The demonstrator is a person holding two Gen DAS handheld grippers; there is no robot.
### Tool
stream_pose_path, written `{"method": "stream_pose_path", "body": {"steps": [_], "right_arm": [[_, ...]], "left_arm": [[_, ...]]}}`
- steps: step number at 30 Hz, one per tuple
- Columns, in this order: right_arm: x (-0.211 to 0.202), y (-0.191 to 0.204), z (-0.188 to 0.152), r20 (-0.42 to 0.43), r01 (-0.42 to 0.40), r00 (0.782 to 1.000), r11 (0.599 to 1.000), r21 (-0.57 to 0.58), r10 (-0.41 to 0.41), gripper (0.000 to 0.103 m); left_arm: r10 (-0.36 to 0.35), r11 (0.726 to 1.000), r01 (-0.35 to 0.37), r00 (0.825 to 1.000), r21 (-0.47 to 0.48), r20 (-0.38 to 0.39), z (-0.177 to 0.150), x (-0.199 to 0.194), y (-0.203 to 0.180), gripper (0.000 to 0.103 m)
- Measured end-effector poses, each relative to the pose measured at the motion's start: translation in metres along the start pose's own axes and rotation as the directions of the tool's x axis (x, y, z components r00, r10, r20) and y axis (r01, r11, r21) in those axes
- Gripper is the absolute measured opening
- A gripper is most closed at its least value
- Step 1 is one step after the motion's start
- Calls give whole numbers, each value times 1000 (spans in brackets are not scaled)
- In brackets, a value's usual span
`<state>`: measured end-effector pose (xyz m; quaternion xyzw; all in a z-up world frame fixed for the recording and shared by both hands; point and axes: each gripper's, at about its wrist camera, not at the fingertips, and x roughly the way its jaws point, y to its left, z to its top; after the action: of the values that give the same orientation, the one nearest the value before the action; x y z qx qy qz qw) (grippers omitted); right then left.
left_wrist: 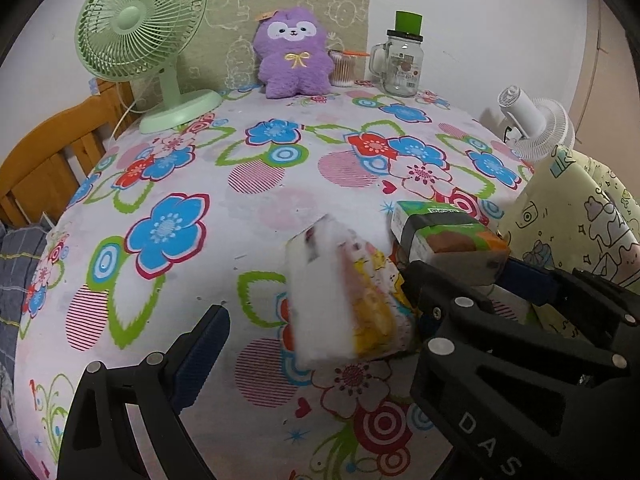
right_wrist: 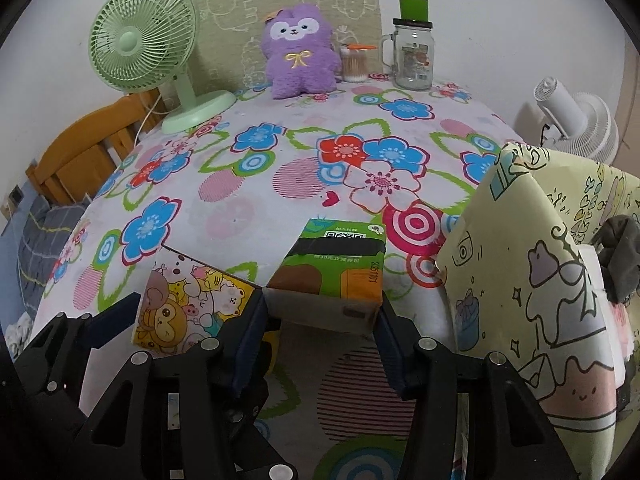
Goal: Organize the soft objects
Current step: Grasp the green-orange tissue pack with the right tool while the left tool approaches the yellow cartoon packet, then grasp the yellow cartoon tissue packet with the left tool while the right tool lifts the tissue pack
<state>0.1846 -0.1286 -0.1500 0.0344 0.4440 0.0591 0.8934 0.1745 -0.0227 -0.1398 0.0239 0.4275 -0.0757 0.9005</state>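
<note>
A cartoon-printed tissue pack lies between my left gripper's wide-open fingers, blurred, touching neither pad clearly; it also shows in the right wrist view. My right gripper is shut on a green and orange tissue pack, held just above the floral tablecloth; that pack shows in the left wrist view too. A purple plush toy sits upright at the table's far edge.
A green desk fan stands far left. A cotton-swab jar and a glass mug jar stand far right. A pale cartoon-printed box is at the right edge, a white fan behind it. A wooden bed frame is left.
</note>
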Motion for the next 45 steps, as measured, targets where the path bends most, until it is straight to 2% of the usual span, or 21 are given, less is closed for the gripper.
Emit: {"method": "stream_pose_path", "body": {"steps": [3, 5, 7, 8, 11, 14, 17, 45], "right_arm": [[1, -1, -1, -2, -4, 1000, 1000, 11, 4, 55], [2, -2, -2, -3, -16, 1000, 1000, 15, 16, 55], [3, -3, -2, -5, -25, 1000, 1000, 19, 25, 55], [4, -3, -2, -7, -36, 999, 999, 19, 36, 55], [6, 0, -3, -15, -33, 999, 999, 9, 34, 55], [6, 4, -4, -16, -45, 999, 999, -4, 45, 55], [6, 6, -4, -13, -56, 998, 998, -6, 56, 55], [-32, 25, -11, 64, -81, 994, 996, -37, 84, 55]], "left_arm": [[-14, 1000, 14, 1000, -7, -2, 0, 3, 0, 96], [-38, 999, 38, 999, -7, -6, -1, 3, -1, 91], [-65, 998, 65, 998, -9, -9, -2, 3, -1, 82], [-68, 998, 68, 998, -9, -13, -2, 4, -1, 72], [-22, 1000, 22, 1000, -6, -14, -4, 4, 0, 49], [-11, 1000, 11, 1000, -8, -6, -5, 3, 3, 35], [-27, 1000, 27, 1000, -14, -2, -6, 2, 6, 27], [-14, 999, 17, 996, -36, 84, -14, -39, 13, 21]]}}
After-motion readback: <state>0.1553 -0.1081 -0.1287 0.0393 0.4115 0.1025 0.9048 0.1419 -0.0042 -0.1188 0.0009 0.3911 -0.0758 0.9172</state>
